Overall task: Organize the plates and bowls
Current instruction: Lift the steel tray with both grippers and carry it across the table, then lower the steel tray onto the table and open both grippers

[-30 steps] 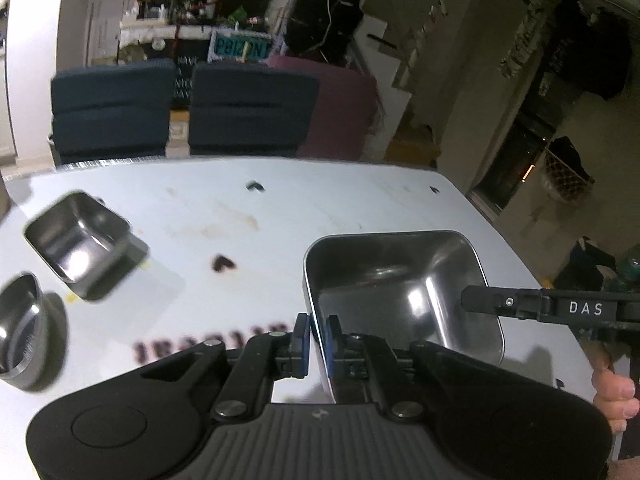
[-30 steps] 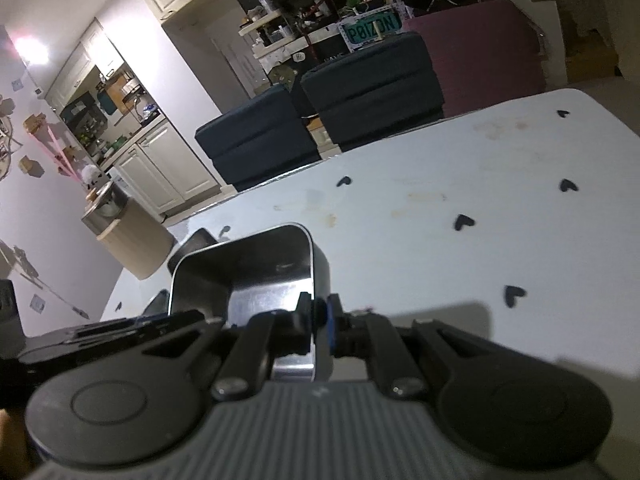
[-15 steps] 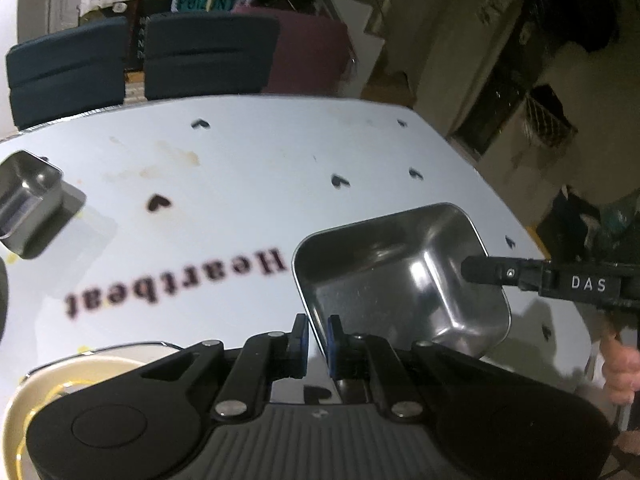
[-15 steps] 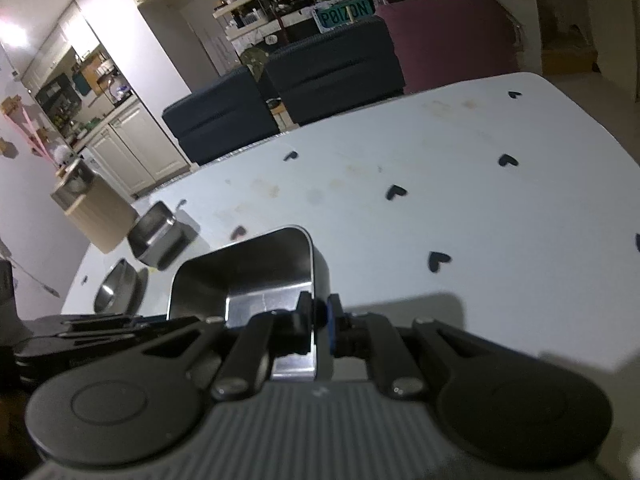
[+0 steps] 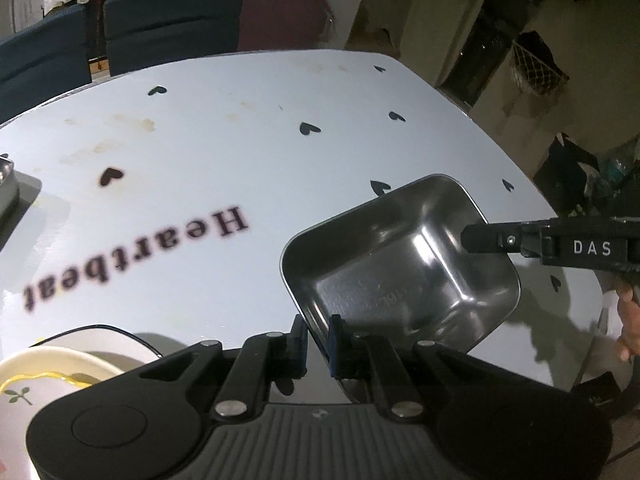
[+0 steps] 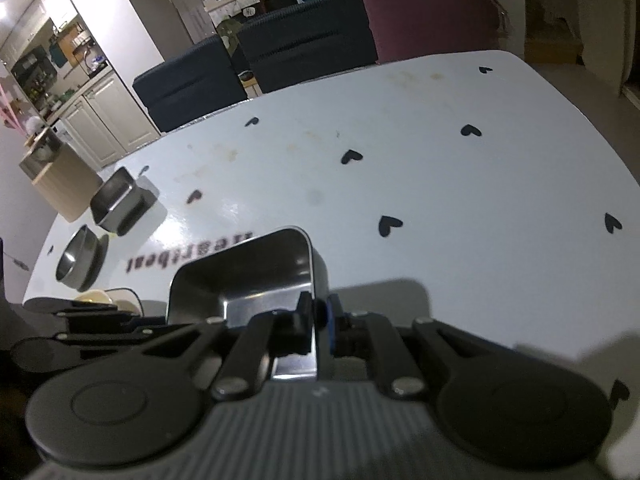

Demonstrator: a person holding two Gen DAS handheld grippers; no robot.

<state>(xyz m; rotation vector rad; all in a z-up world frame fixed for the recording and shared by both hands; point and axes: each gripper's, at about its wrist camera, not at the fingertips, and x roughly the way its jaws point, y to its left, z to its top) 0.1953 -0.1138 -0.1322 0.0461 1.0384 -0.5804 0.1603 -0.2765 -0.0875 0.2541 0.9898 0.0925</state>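
A rectangular steel pan hangs low over the white table, tilted, and throws a shadow on it. My left gripper is shut on the pan's near rim. My right gripper is shut on the pan's right rim; one of its black fingers reaches over that rim in the left wrist view. A cream plate with a leaf pattern lies at the near left table edge, beside my left gripper.
A small rectangular steel bowl and a round steel bowl stand at the table's left side. Black hearts and the word "Heartbeat" are printed on the table. Dark blue chairs stand behind its far edge. A hand shows at the right.
Both grippers have carried the pan rightward and lower across the table. The small bowls slid out of the left wrist view, and the cream plate came in at its bottom left.
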